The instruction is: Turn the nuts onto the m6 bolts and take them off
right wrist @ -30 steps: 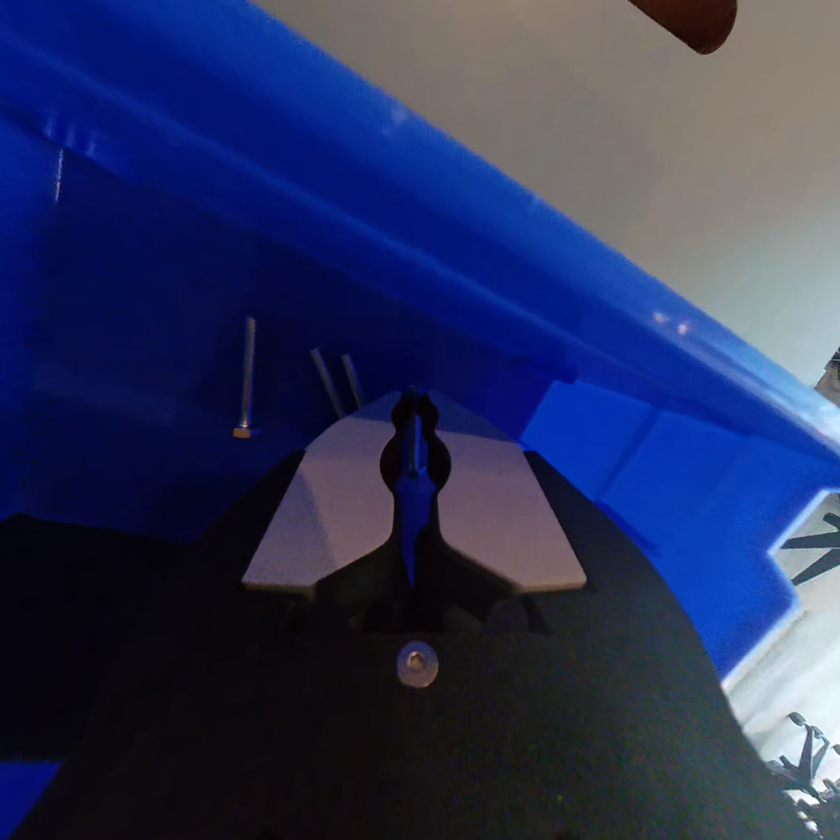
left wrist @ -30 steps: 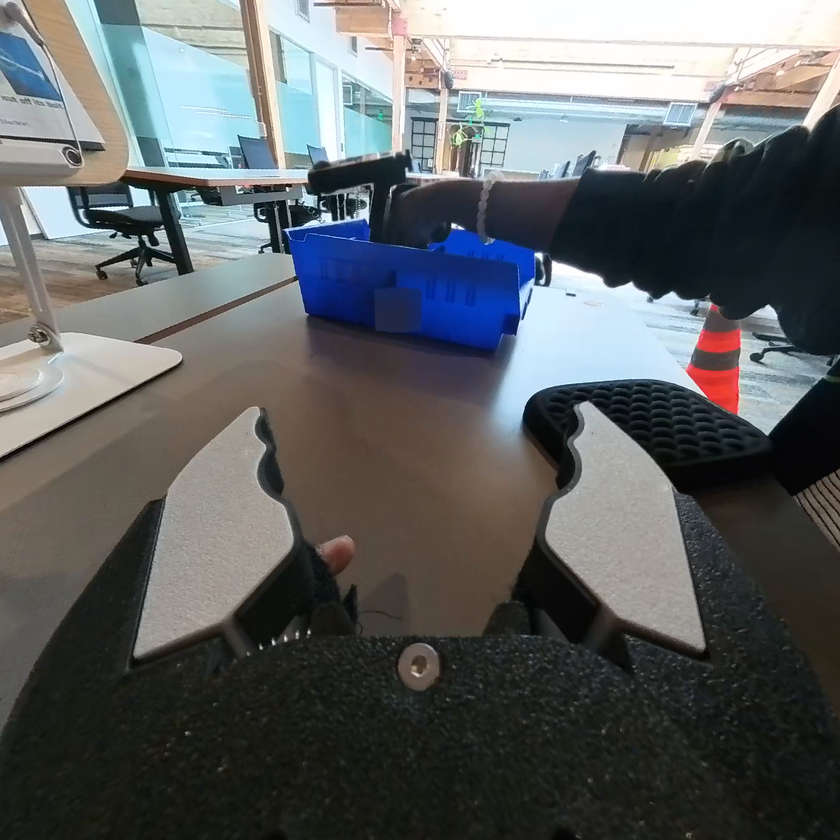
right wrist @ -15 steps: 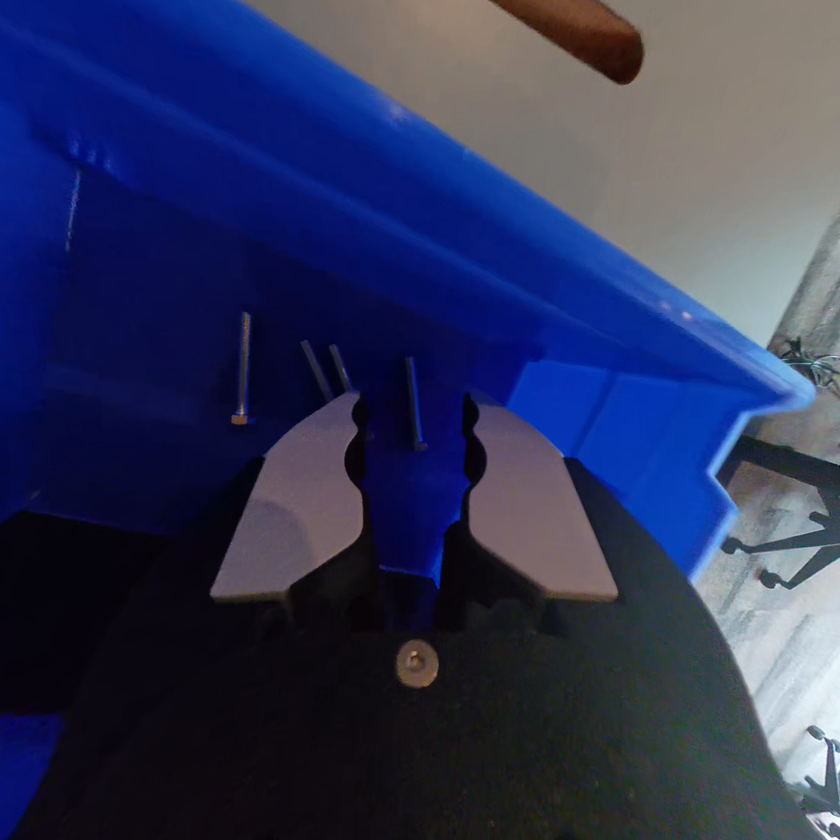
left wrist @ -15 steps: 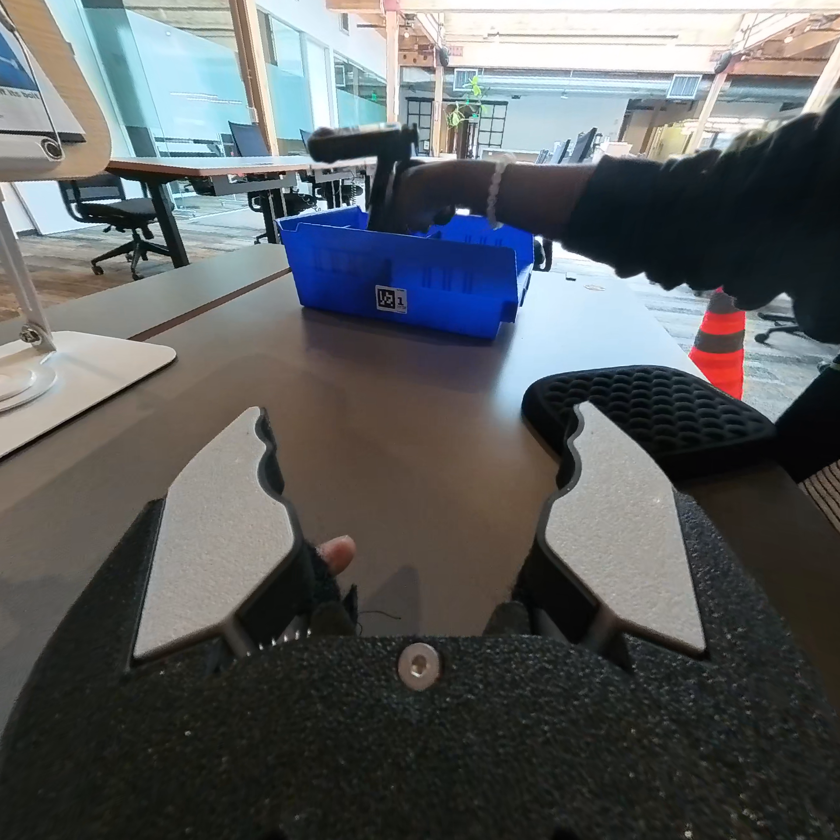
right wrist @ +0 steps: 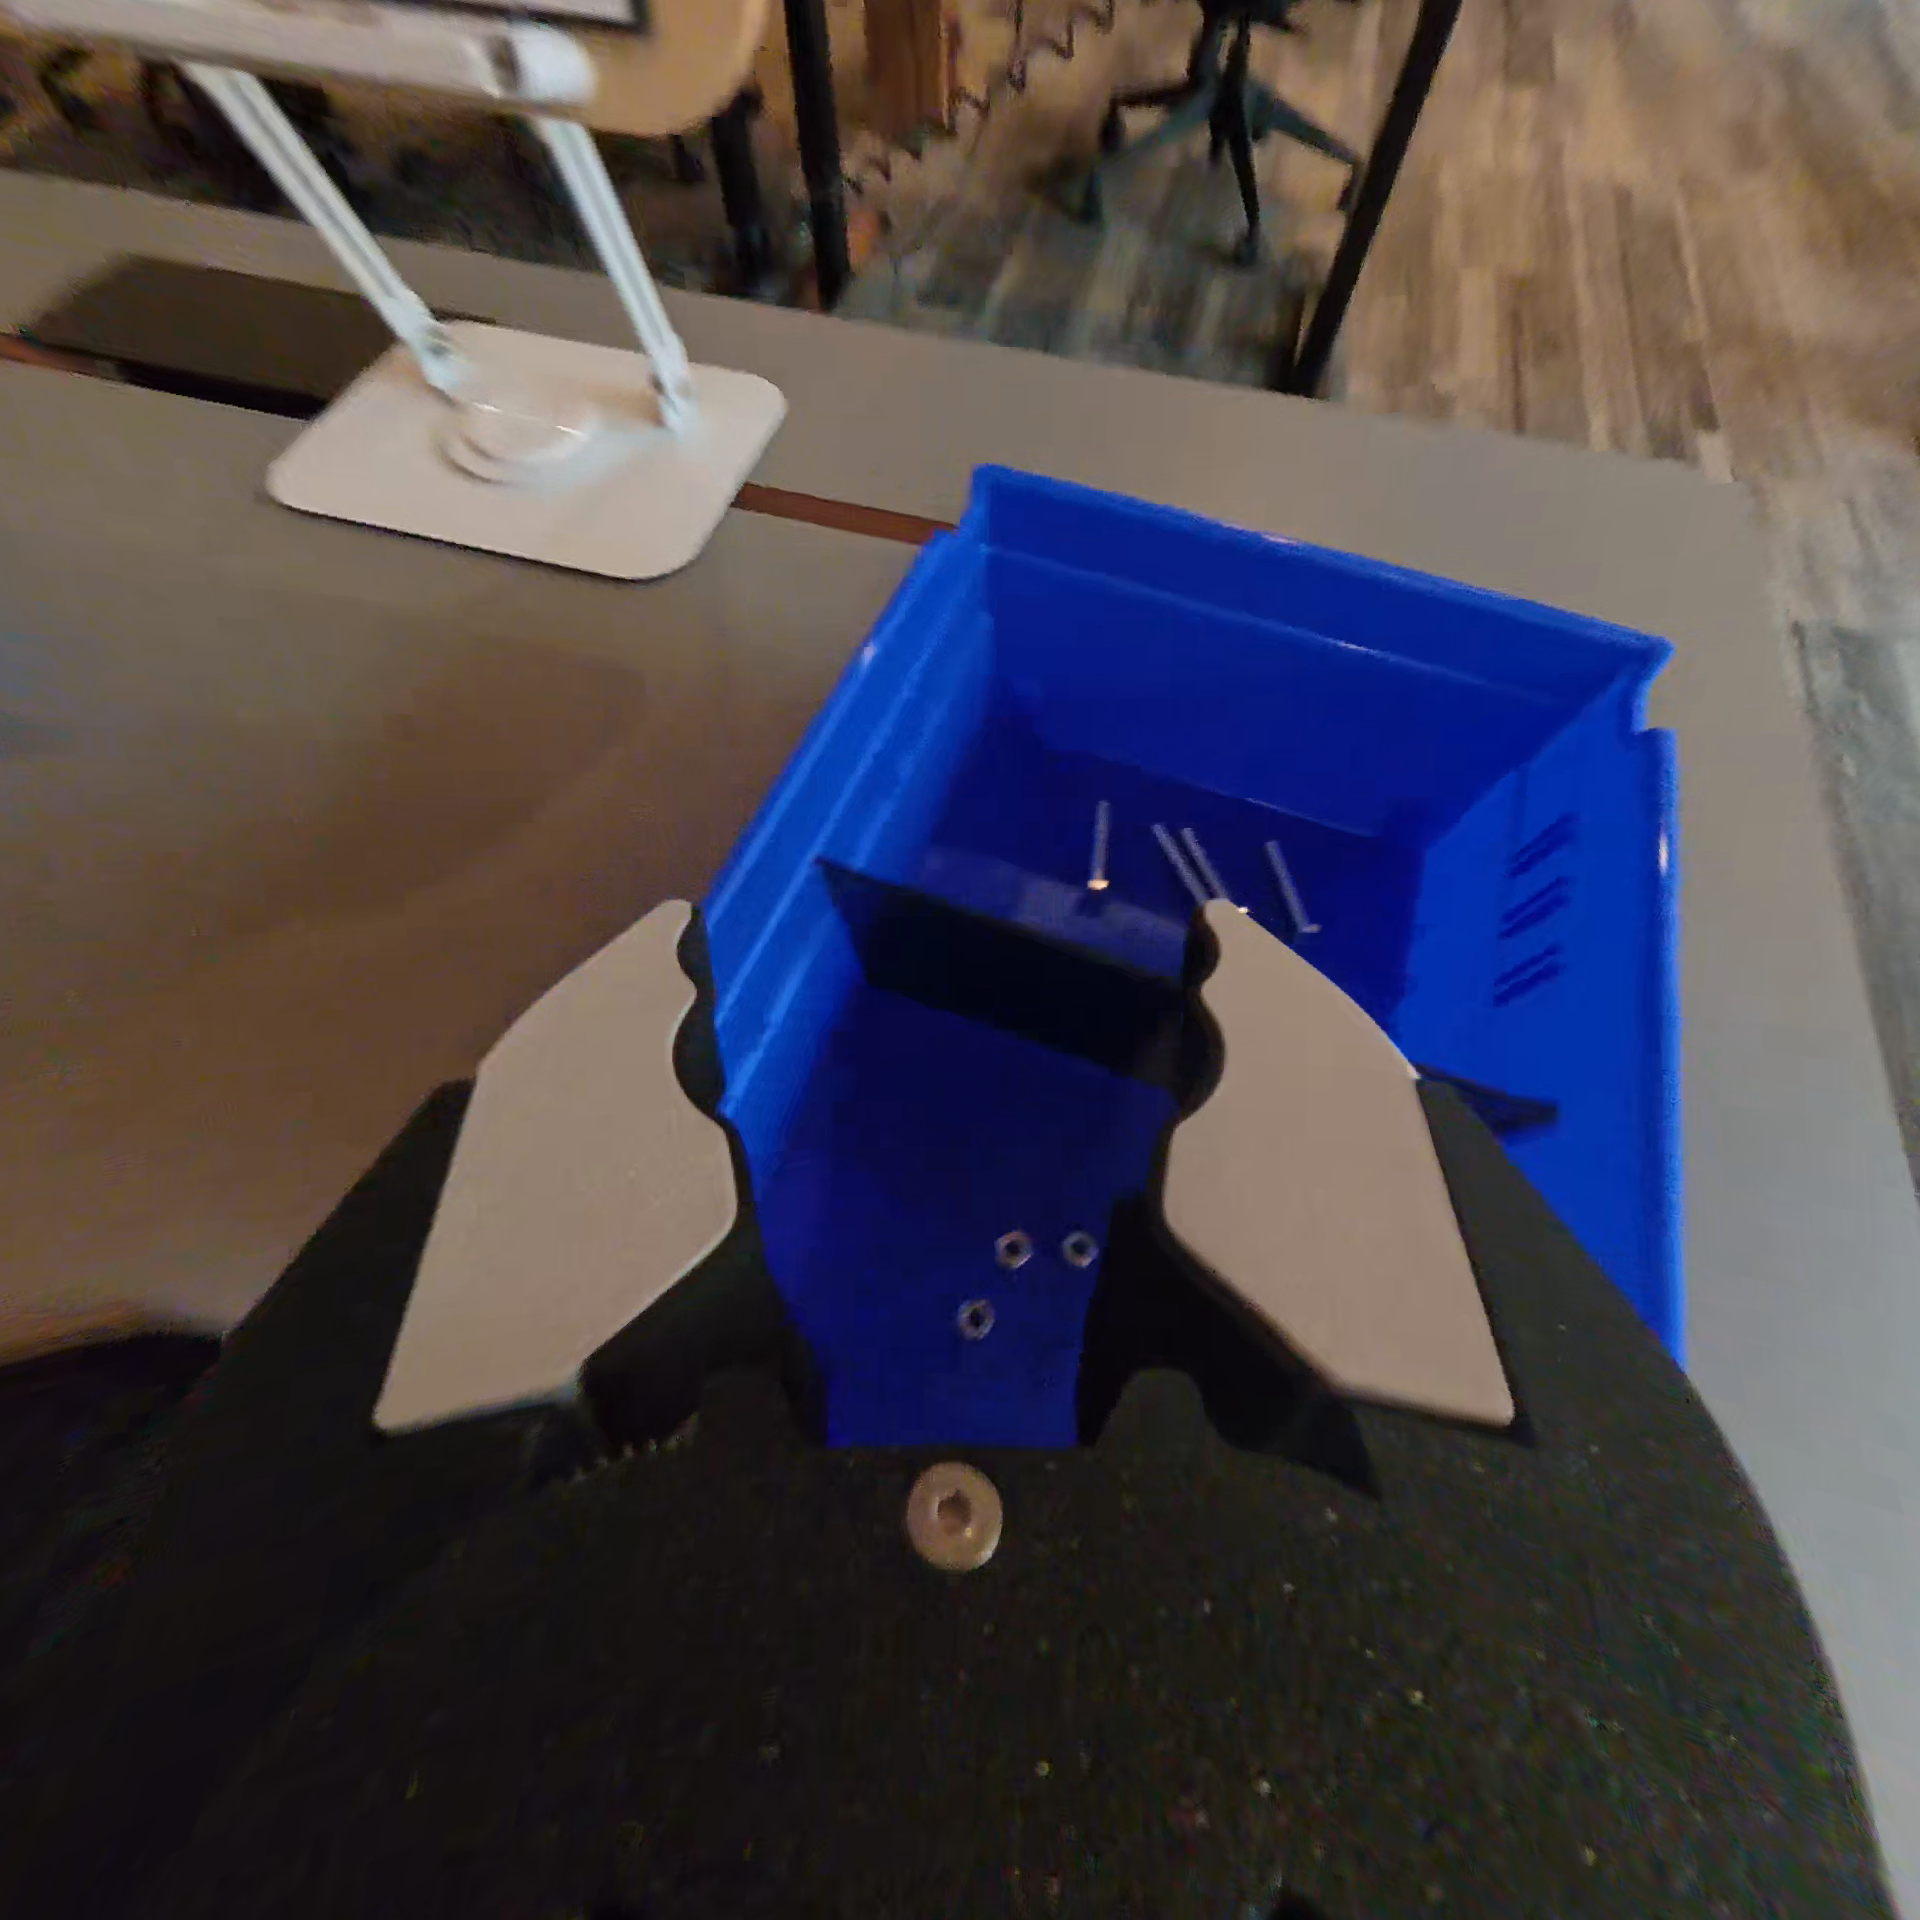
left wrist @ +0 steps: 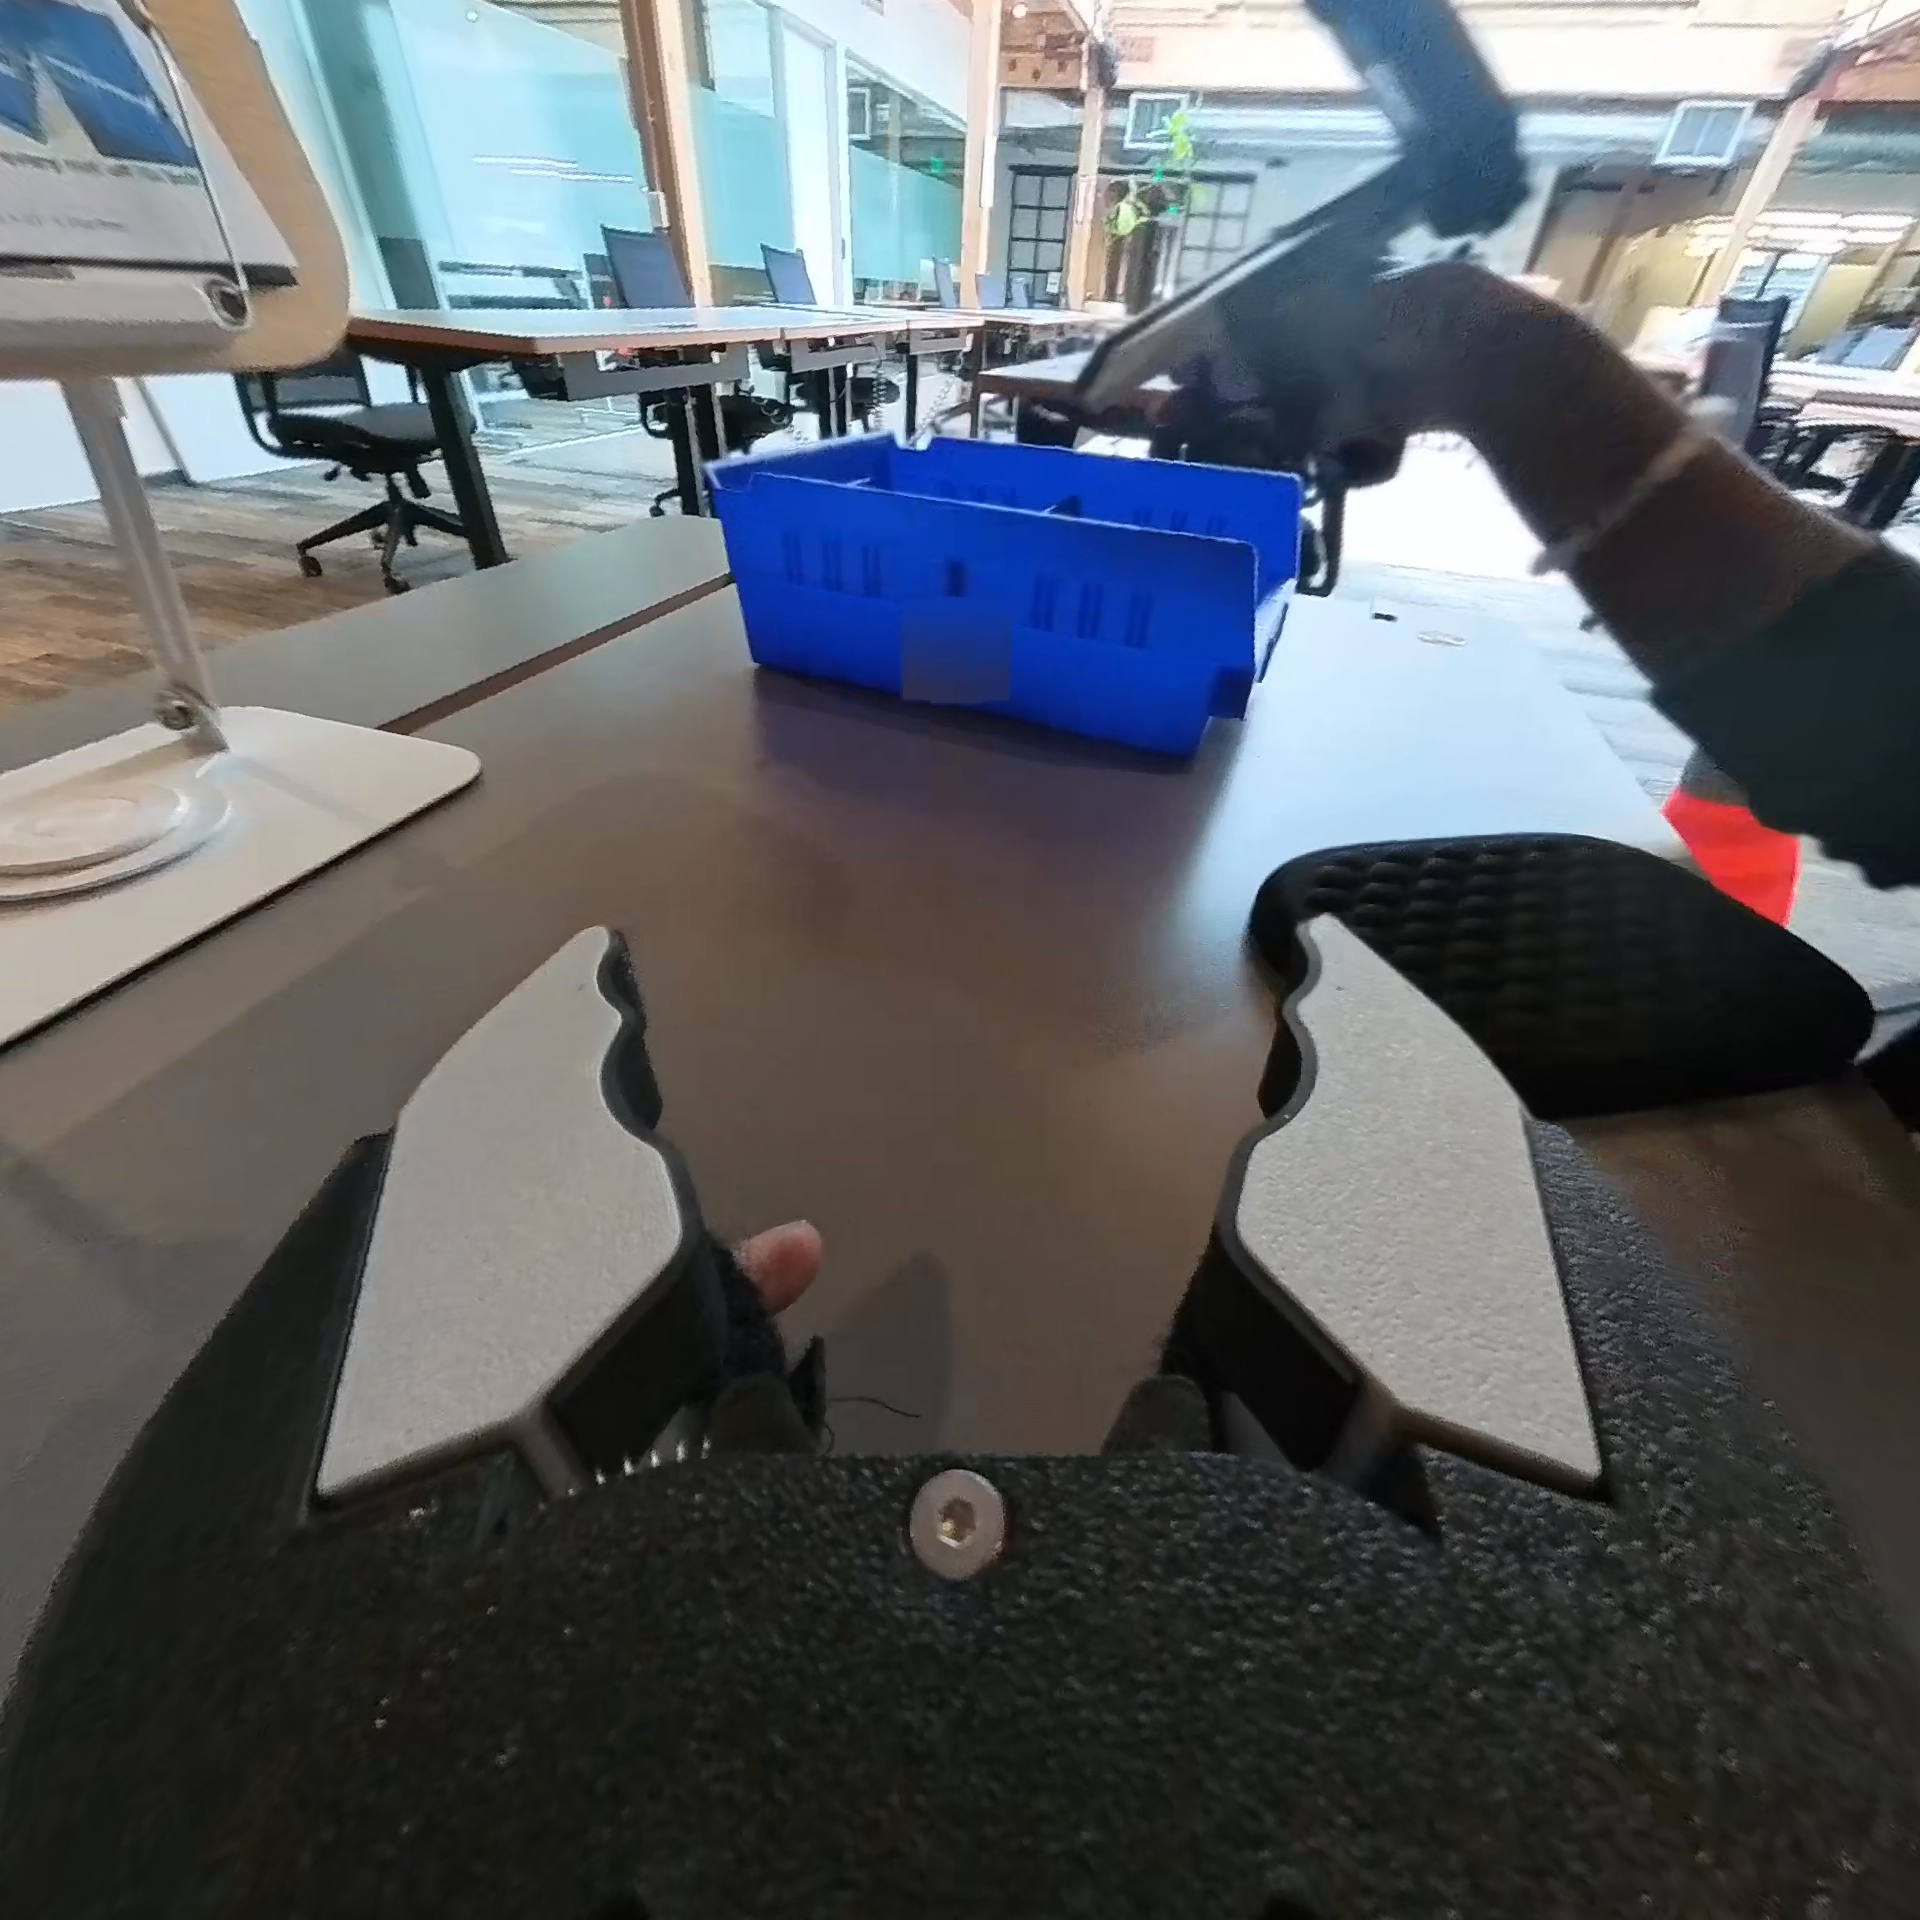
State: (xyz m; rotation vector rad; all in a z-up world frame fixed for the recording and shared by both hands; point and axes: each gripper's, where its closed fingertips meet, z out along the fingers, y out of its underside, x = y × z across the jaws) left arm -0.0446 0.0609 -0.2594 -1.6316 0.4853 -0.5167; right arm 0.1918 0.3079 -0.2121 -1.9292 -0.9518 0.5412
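The dark table [left wrist: 935, 935] carried the blue bin [right wrist: 1558, 935], taken here as the landmark. A white stand base [right wrist: 520, 457] sat well to one side of the bin; a black mesh pad [left wrist: 1558, 956] lay nearer the person than the bin.

Right gripper [right wrist: 945, 914] hovered above the bin, fingers spread wide, nothing between them, pads clear of the bin walls. Left gripper [left wrist: 956, 945] was held low over the table well short of the bin, jaws wide apart, grasp bare.

A black divider [right wrist: 997, 977] split the bin. Four bolts [right wrist: 1184, 862] lay in the far compartment; three nuts [right wrist: 1013, 1247] lay in the near compartment, apart from the bolts.
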